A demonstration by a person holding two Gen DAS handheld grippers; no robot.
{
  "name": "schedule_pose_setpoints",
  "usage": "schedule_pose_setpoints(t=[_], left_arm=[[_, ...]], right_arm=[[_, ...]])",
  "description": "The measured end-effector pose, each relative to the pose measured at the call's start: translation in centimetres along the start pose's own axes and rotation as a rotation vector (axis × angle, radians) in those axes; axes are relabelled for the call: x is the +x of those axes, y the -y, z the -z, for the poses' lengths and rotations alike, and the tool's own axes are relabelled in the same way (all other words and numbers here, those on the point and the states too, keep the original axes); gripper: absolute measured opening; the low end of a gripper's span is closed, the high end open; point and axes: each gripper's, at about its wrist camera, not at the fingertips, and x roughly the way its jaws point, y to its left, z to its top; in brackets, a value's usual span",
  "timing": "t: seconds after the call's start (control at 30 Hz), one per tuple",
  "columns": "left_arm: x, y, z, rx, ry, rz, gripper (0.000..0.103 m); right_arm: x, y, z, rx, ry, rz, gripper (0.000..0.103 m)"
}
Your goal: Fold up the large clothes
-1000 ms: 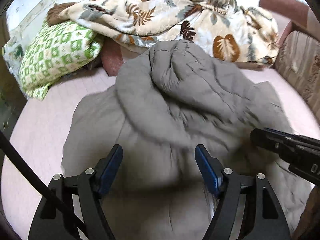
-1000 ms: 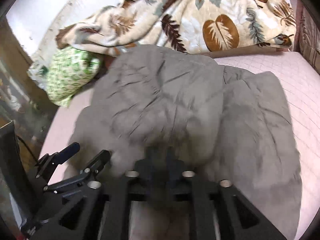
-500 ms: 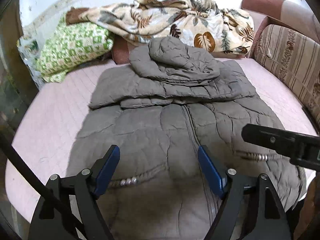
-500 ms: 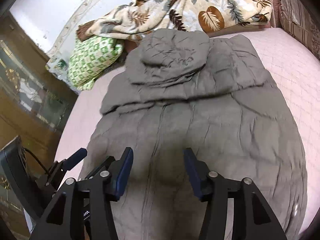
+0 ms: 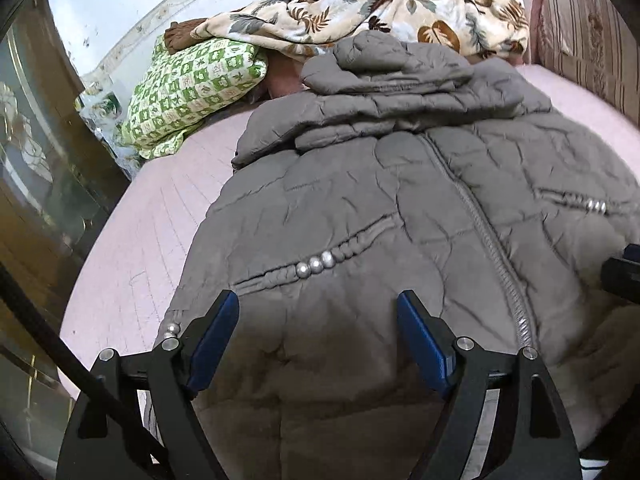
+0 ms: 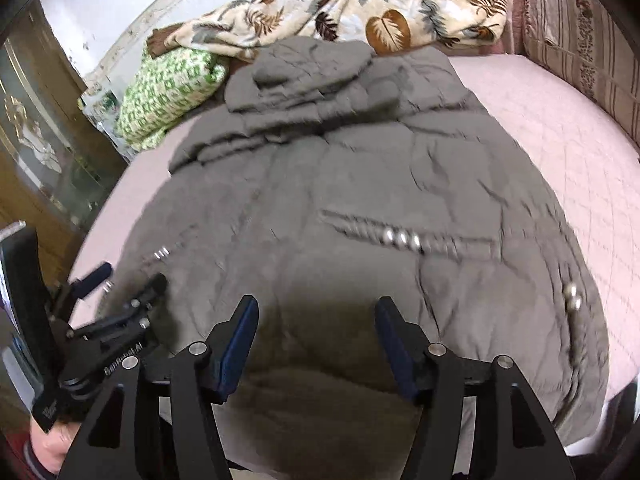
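Observation:
A large grey quilted jacket (image 5: 360,200) lies front-up on the pink bed (image 5: 152,240), zip down its middle. Its hood (image 5: 384,60) and sleeves are folded over the chest at the far end. My left gripper (image 5: 317,298) hovers open over the near hem, left of the zip, blue pads (image 5: 212,340) wide apart and clear of the cloth. My right gripper (image 6: 317,304) is over the hem on the other side. Its jaws are opening, with only jacket cloth below the gap and nothing gripped. Each gripper shows in the other view: left gripper (image 6: 120,292), right gripper (image 5: 624,276).
A leaf-print blanket (image 5: 380,4) and a green checked pillow (image 5: 192,92) are piled at the far end of the bed. A striped sofa back (image 6: 580,40) runs along the right. A wooden glass-fronted cabinet (image 5: 36,168) stands left. A person's hand (image 6: 44,448) shows at the lower left.
Both grippers drew back from the jacket's top to its near hem. The right gripper went from shut to open. The hood now rests folded down on the chest.

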Motion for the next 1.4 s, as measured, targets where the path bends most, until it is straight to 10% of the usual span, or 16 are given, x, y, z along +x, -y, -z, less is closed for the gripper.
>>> schedule_pose_setpoints(t=[1.1,1.4], left_arm=[[-0.2,1.7,2.2,0.132,0.135,-0.152,0.086],[-0.4,-1.6,1.6,-0.017,0.133,-0.081,0.086]], right_arm=[[-0.6,-0.1,2.9,-0.099,0.153,0.007,0.076],[-1.3,0.3,2.9,-0.101,0.194,0.031,0.076]])
